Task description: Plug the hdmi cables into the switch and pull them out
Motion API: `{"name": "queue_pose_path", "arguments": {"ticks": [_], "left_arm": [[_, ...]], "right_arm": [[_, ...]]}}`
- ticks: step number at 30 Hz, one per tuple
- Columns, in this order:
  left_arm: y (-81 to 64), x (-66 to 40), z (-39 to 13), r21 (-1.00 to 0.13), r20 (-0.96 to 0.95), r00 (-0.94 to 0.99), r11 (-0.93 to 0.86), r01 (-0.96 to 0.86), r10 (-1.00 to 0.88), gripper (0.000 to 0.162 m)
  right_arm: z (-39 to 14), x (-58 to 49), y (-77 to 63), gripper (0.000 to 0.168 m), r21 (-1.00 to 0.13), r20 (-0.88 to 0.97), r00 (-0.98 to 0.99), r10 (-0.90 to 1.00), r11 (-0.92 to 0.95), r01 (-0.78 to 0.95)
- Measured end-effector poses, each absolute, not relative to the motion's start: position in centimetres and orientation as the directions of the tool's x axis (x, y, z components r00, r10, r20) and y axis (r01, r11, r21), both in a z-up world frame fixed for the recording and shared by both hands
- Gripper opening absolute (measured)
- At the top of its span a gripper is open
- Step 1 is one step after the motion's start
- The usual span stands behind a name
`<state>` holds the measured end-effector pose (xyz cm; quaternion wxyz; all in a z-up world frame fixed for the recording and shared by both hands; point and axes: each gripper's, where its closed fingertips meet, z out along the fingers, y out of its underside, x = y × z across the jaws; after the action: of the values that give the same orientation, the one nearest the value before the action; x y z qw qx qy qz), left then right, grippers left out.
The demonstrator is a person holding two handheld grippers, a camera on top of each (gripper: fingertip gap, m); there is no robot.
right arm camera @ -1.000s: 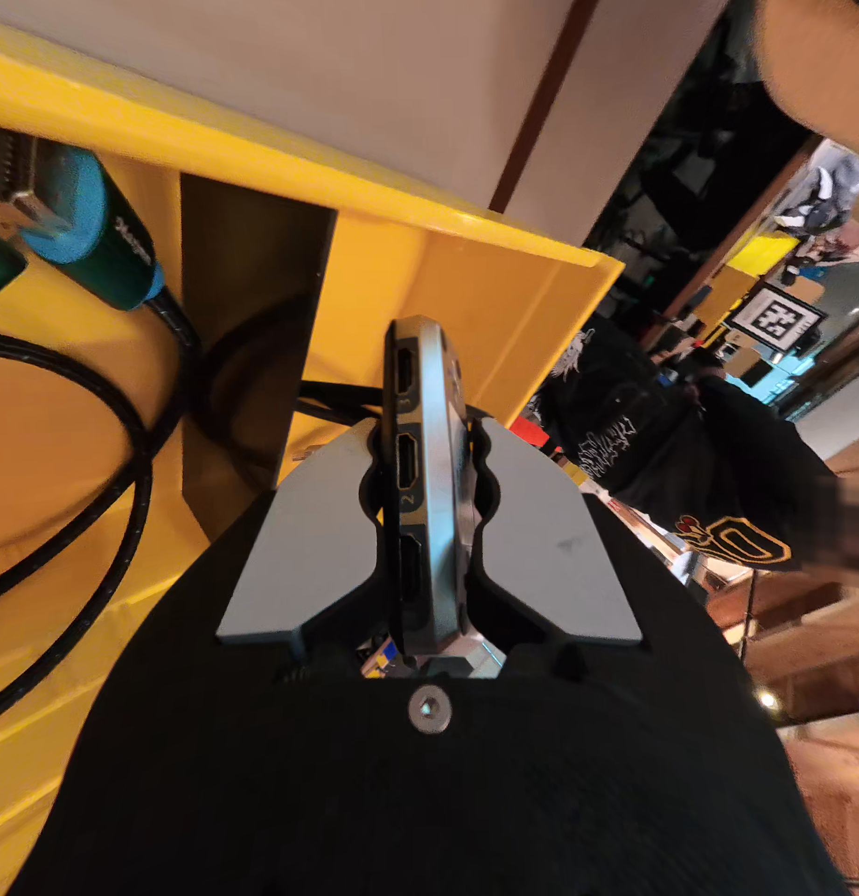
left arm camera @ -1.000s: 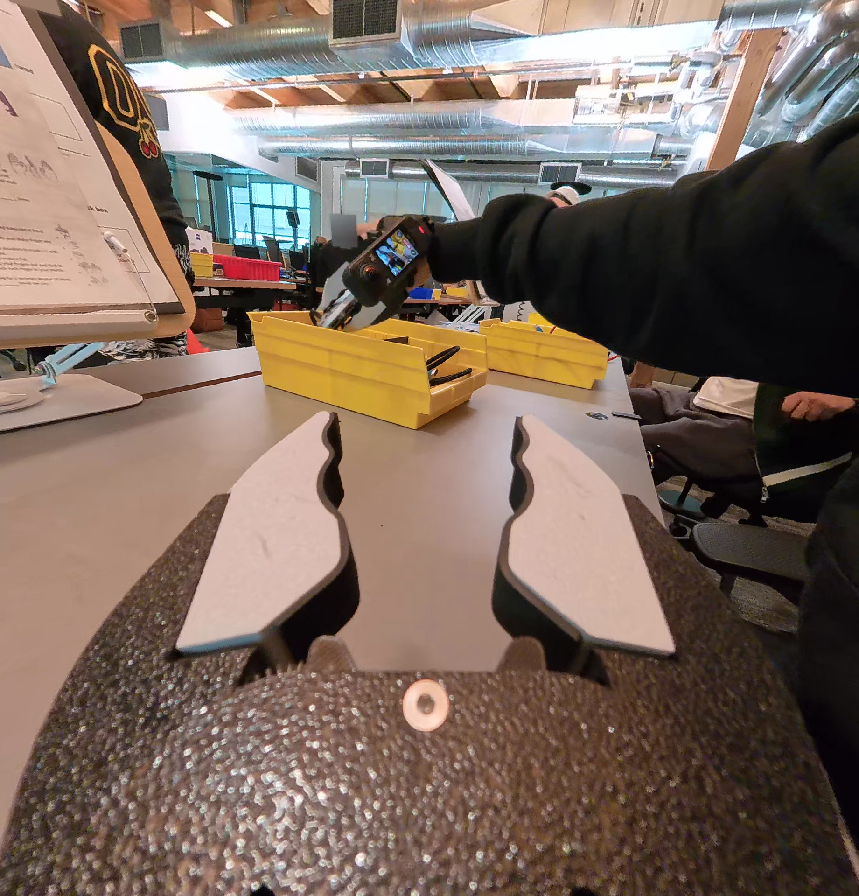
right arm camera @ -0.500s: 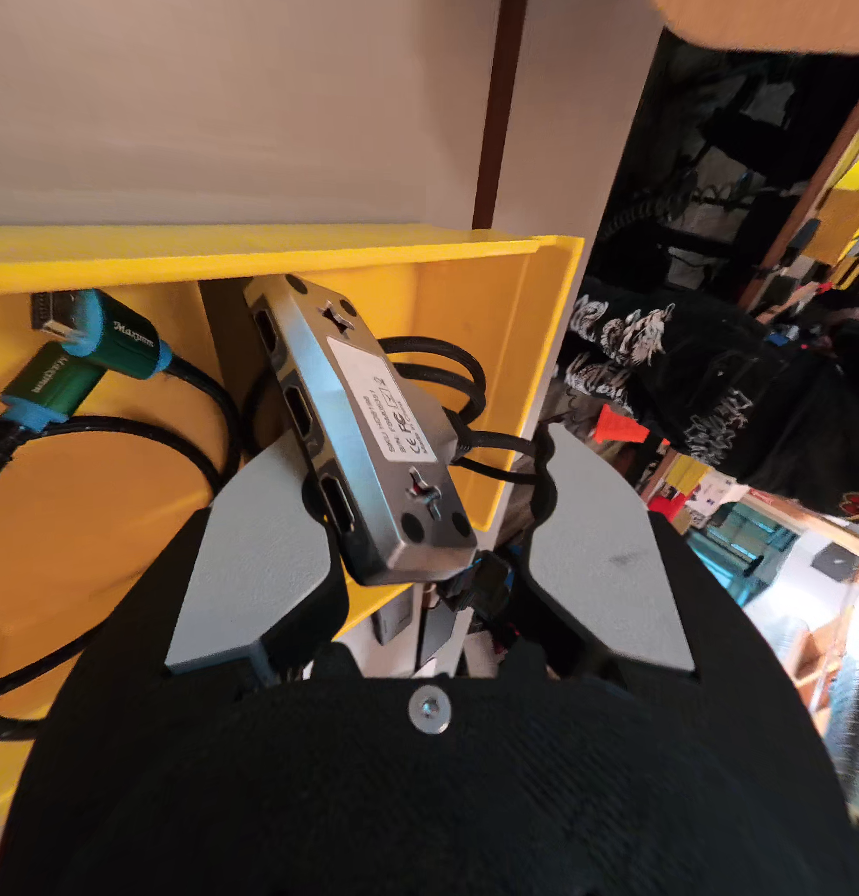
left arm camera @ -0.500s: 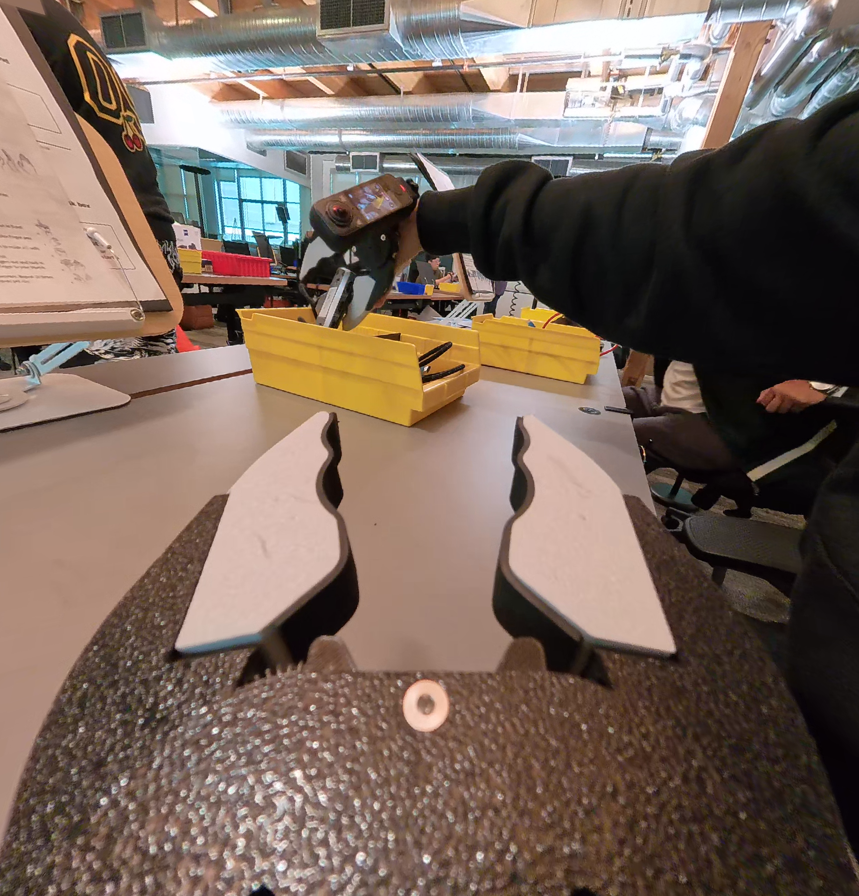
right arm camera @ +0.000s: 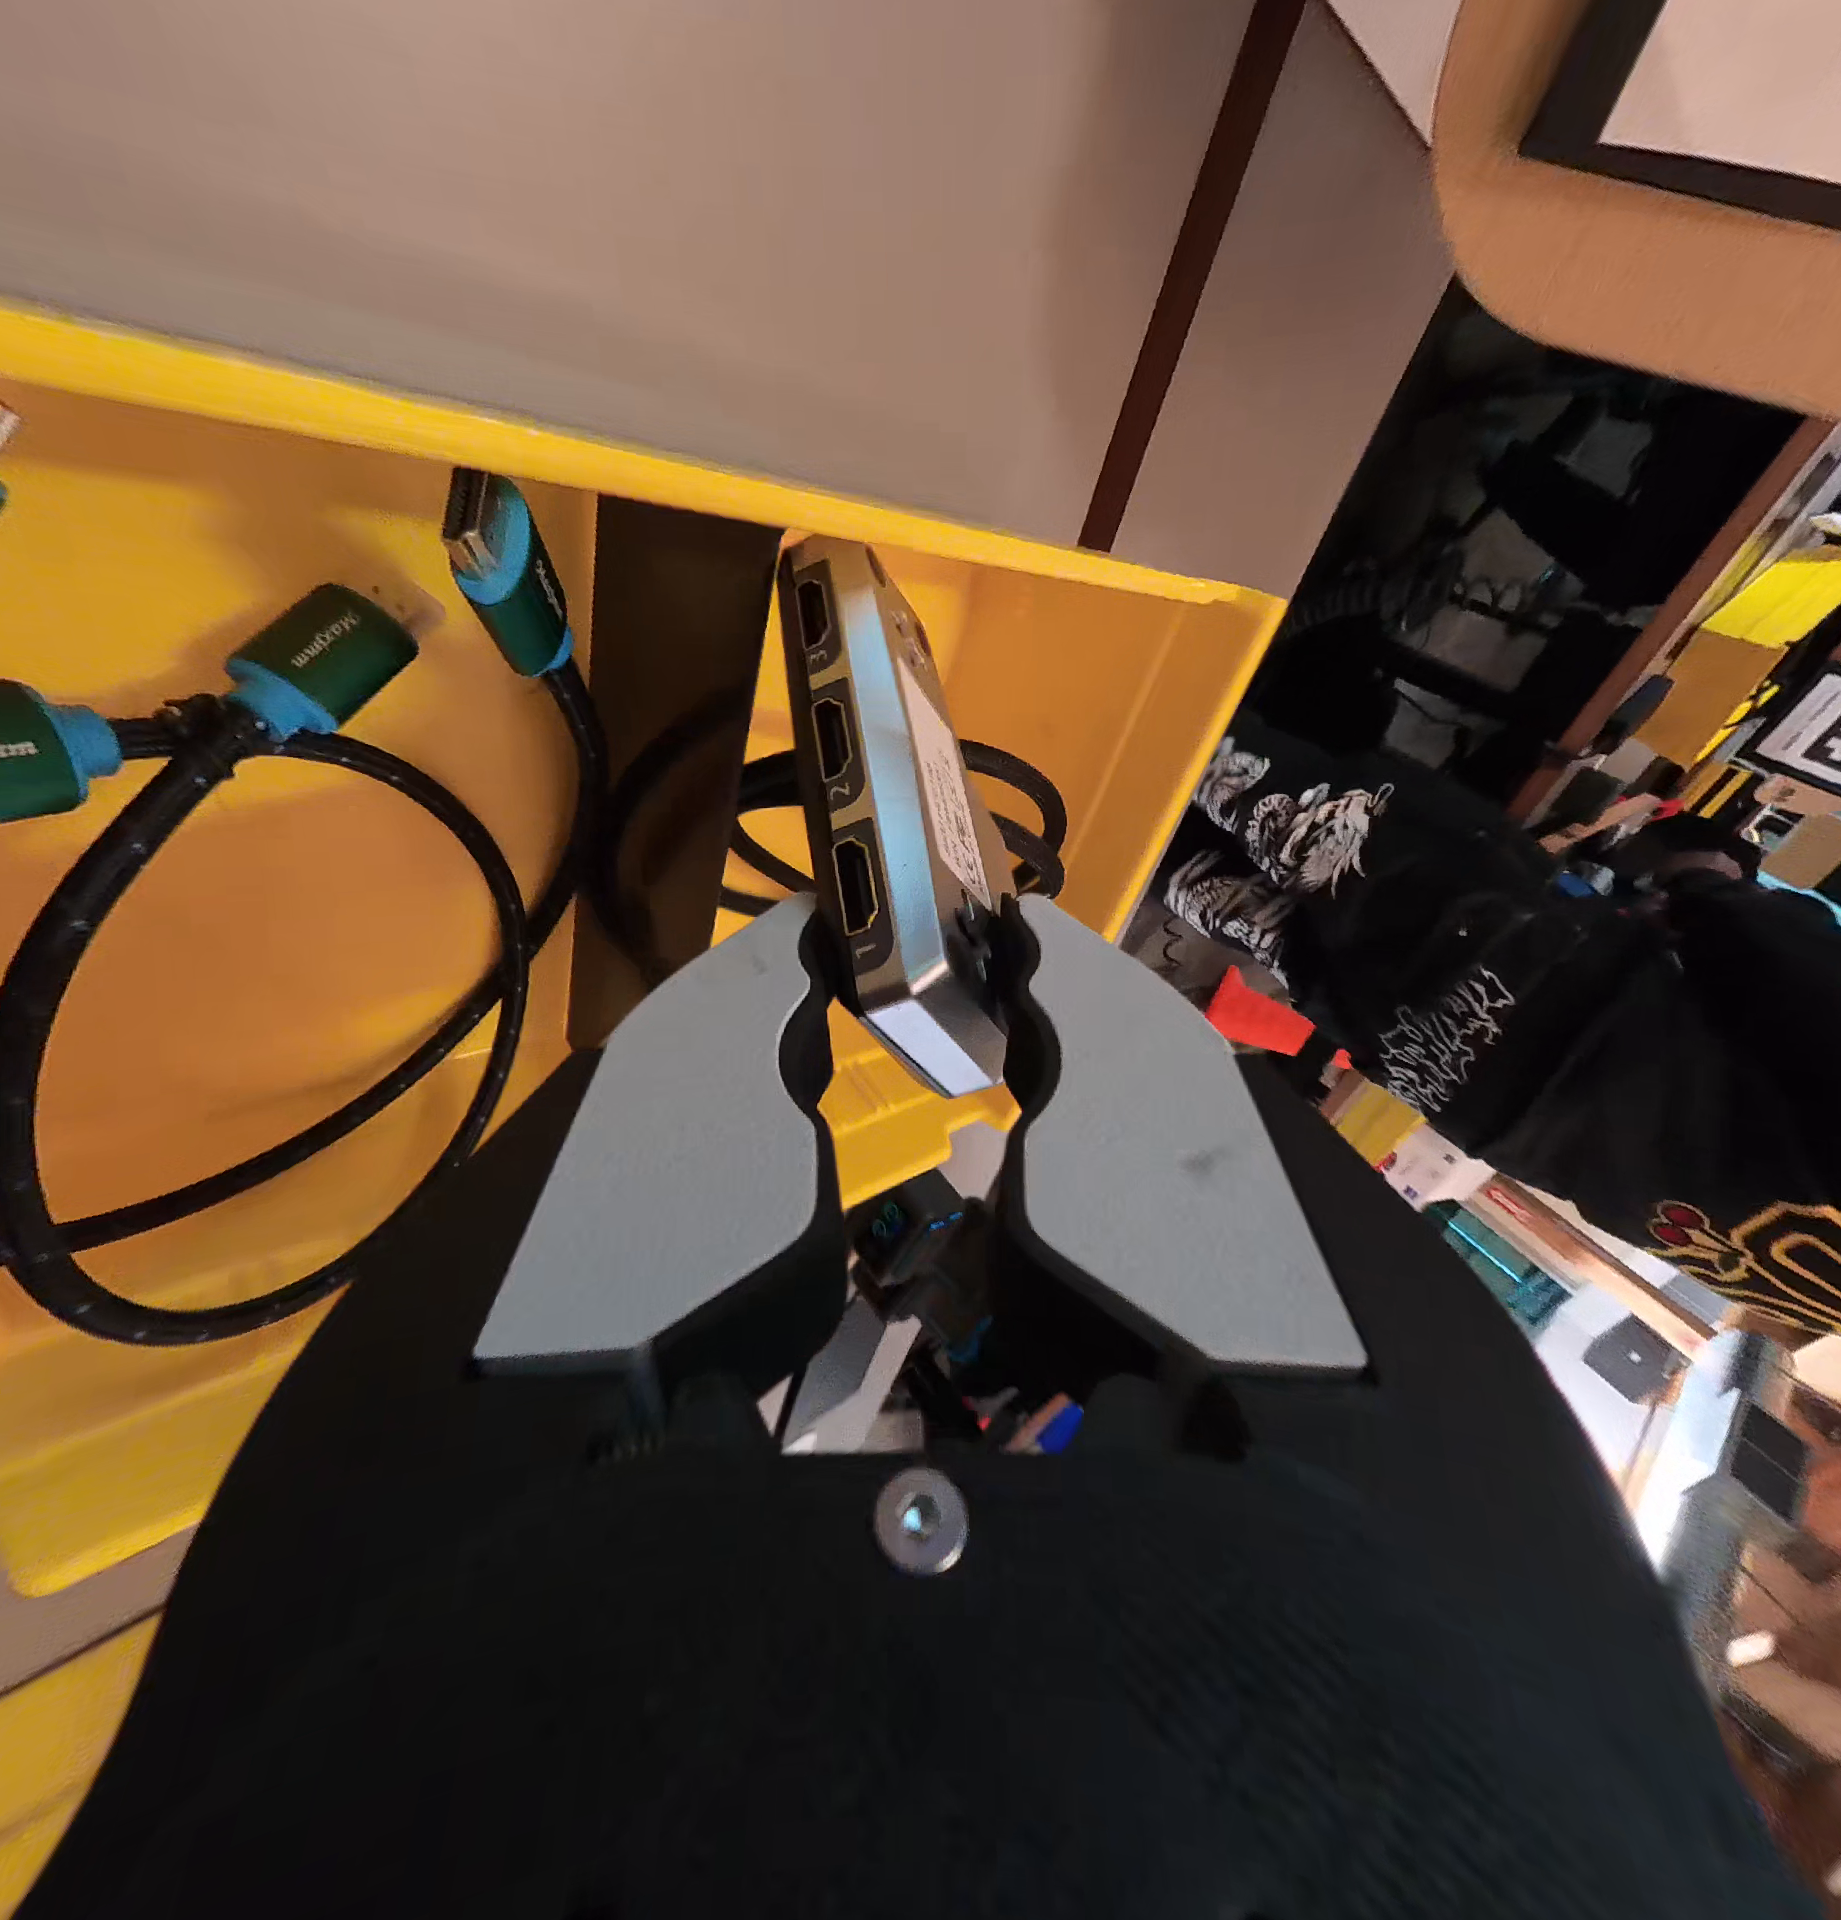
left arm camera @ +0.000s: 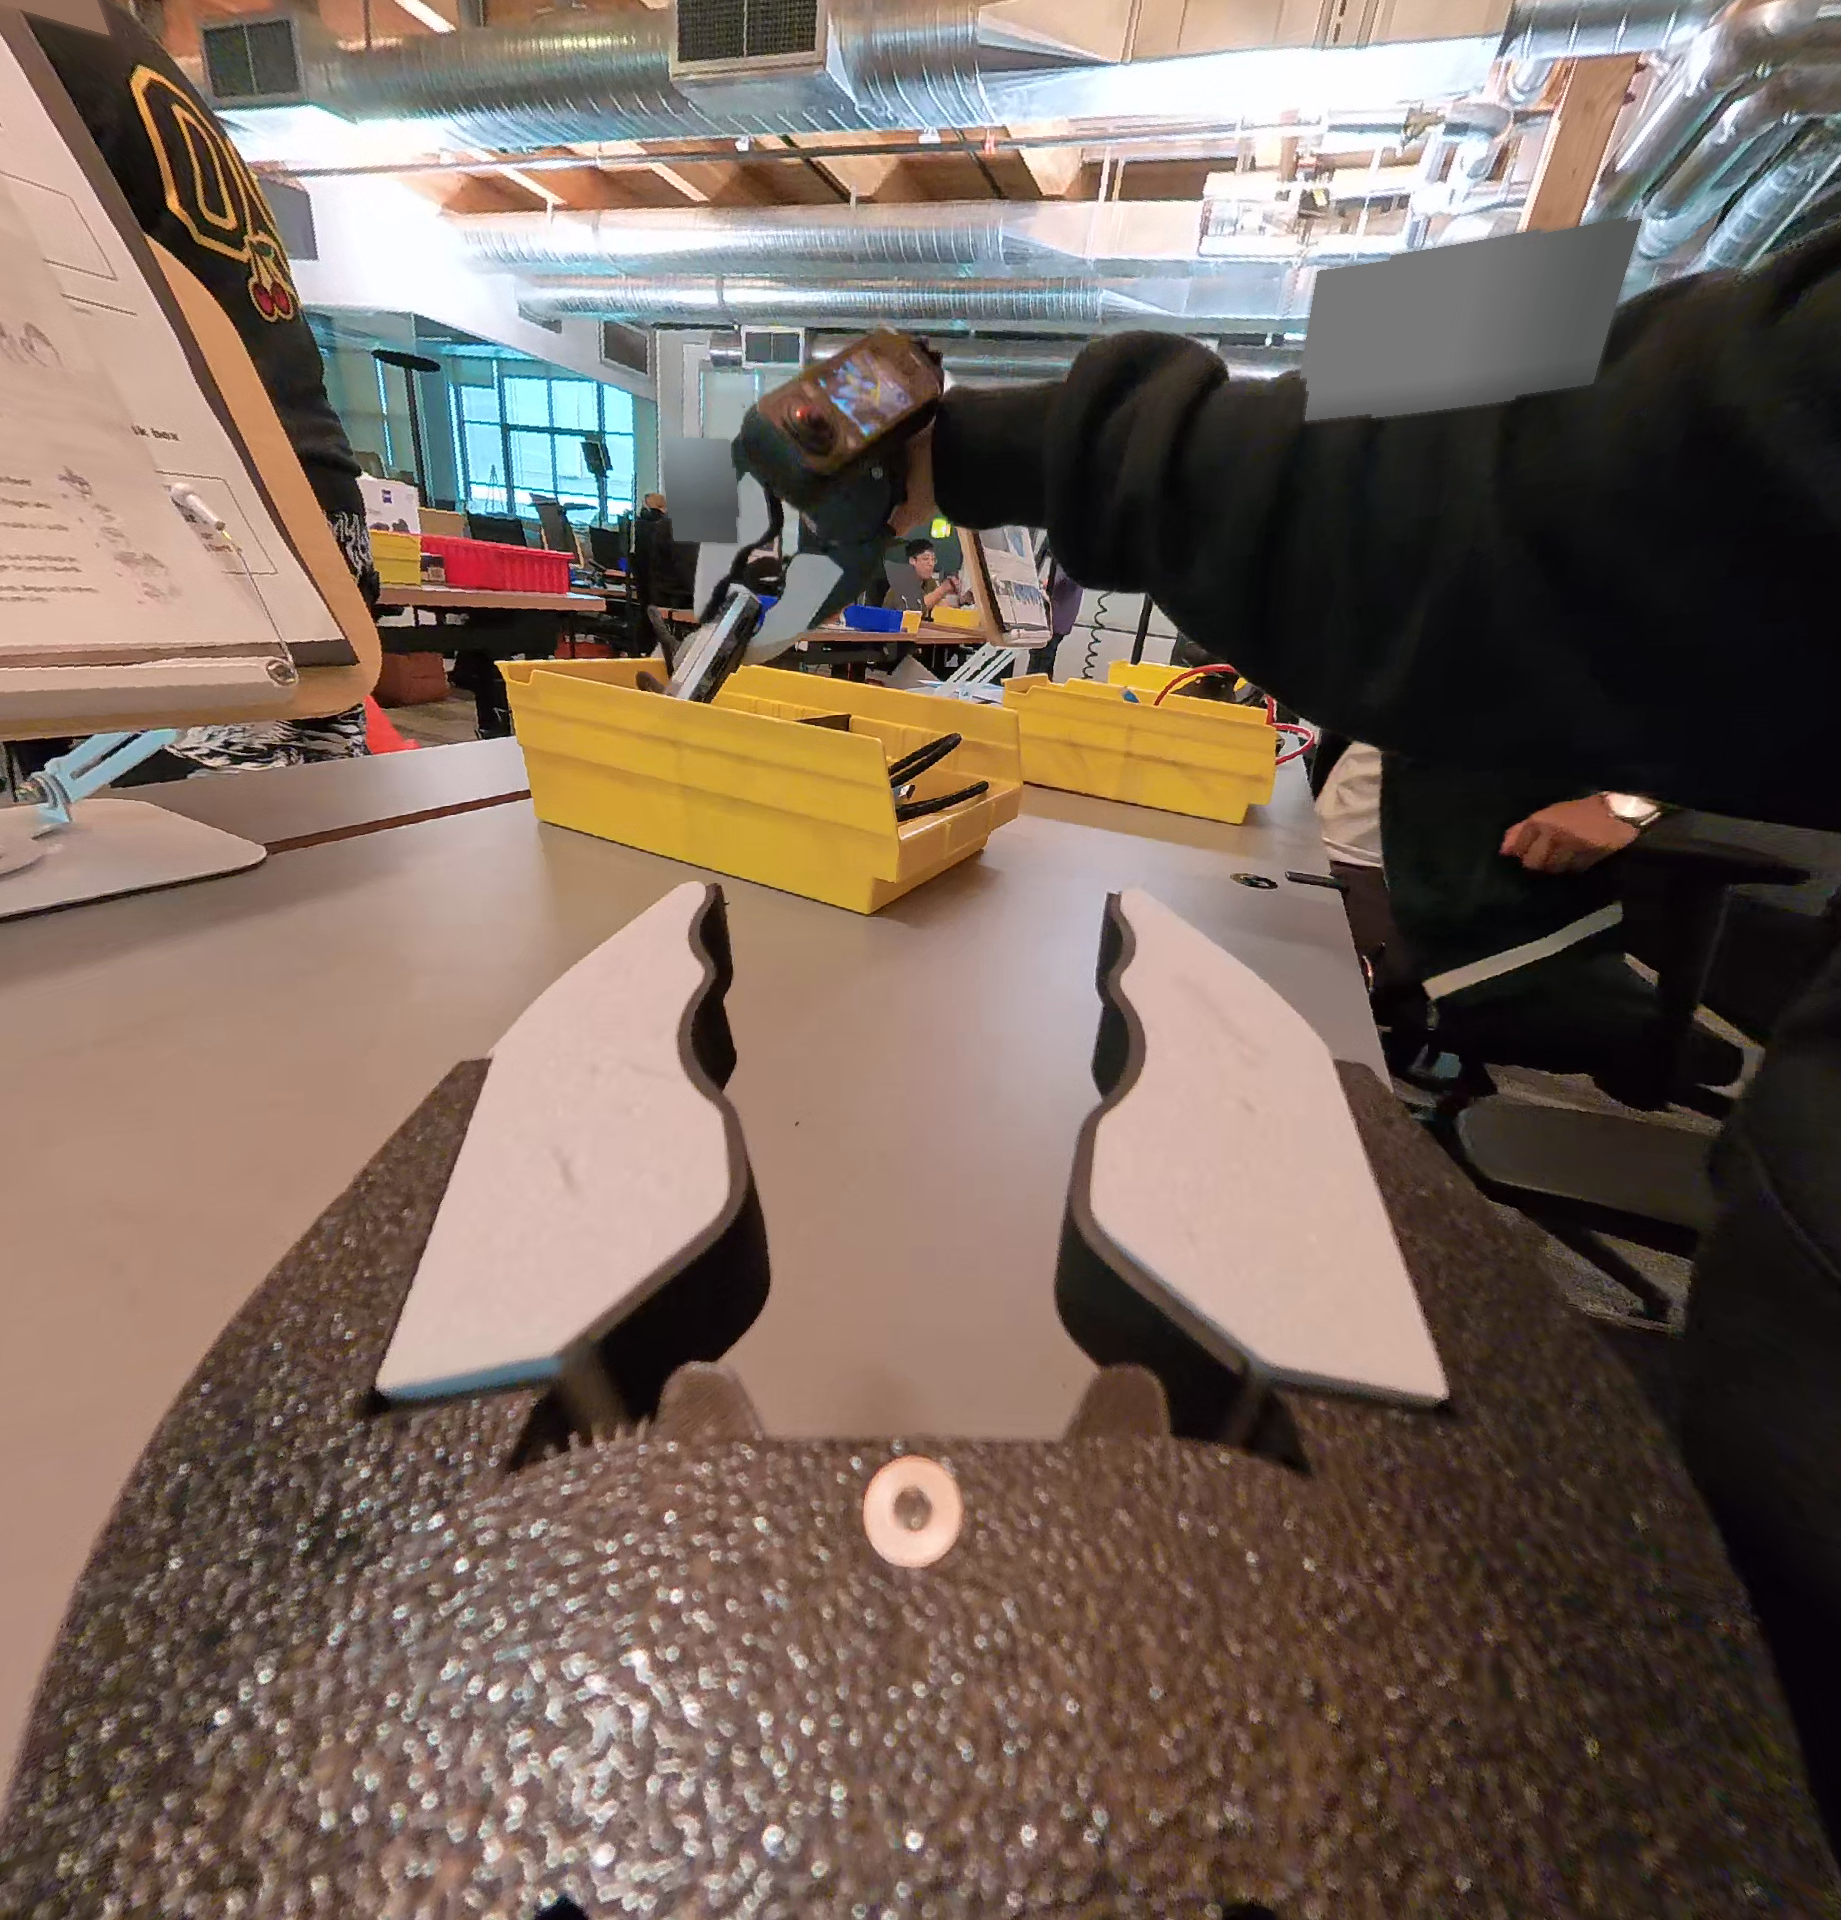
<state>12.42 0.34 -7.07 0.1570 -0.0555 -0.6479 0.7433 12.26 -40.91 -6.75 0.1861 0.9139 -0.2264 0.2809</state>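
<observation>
The silver HDMI switch [right arm camera: 885, 810] has three open ports along one edge. My right gripper [right arm camera: 911, 935] is shut on its near end with the fingertips and holds it tilted over the yellow bin [right arm camera: 272, 935]. Several HDMI cables with green and blue plugs [right arm camera: 324, 655] lie unplugged in the bin's left compartment. The left wrist view shows the right gripper [left arm camera: 760, 582] holding the switch [left arm camera: 708, 655], whose lower end dips into the yellow bin [left arm camera: 729, 800]. My left gripper [left arm camera: 916, 1091] is open and empty, low over the grey table [left arm camera: 220, 1091].
A document stand [left arm camera: 95, 499] with its base stands at the table's left. A second yellow bin [left arm camera: 1134, 748] sits at the far right. The table's right edge drops to chairs and a seated person [left arm camera: 1570, 831]. A person in black [right arm camera: 1518, 987] stands beyond the bin.
The right gripper opened around the switch half a second ago and is now shut on its near end, farther from the body. It has risen above the bin. The left gripper has stayed put.
</observation>
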Motion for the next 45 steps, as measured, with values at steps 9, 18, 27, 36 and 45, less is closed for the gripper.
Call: {"name": "queue_pose_path", "arguments": {"ticks": [9, 18, 27, 36, 45], "left_arm": [[0.4, 12.4, -7.0, -0.977, 0.131, -0.94, -0.119, -0.176, 0.314, 0.067], [0.6, 12.4, -6.8, -0.973, 0.143, -0.935, -0.127, -0.193, 0.326, 0.067], [1.7, 16.9, -5.2, -0.976, 0.154, -0.984, -0.145, -0.165, 0.087, 0.063], [14.5, 37.9, -5.0, -0.924, 0.105, -0.753, 0.216, -0.316, -0.65, 0.061], [14.4, 45.5, -10.6, -0.711, 0.06, -0.574, 0.369, -0.599, -0.816, 0.081]], "right_arm": [[-8.9, 13.1, -41.5, 0.031, 0.4, 0.511, 0.829, -0.227, -0.791, -0.463], [-1.5, 13.5, -43.3, 0.053, 0.197, 0.757, 0.546, -0.359, -0.671, -0.715], [1.4, 13.4, -22.4, 0.066, -0.88, 0.384, 0.116, -0.916, -0.401, -0.254], [-3.2, 9.0, -15.1, 0.068, -0.971, 0.225, 0.105, -0.969, -0.231, -0.055], [-1.7, 8.1, -15.2, 0.066, -0.985, 0.171, 0.103, -0.98, -0.172, 0.005]]}}
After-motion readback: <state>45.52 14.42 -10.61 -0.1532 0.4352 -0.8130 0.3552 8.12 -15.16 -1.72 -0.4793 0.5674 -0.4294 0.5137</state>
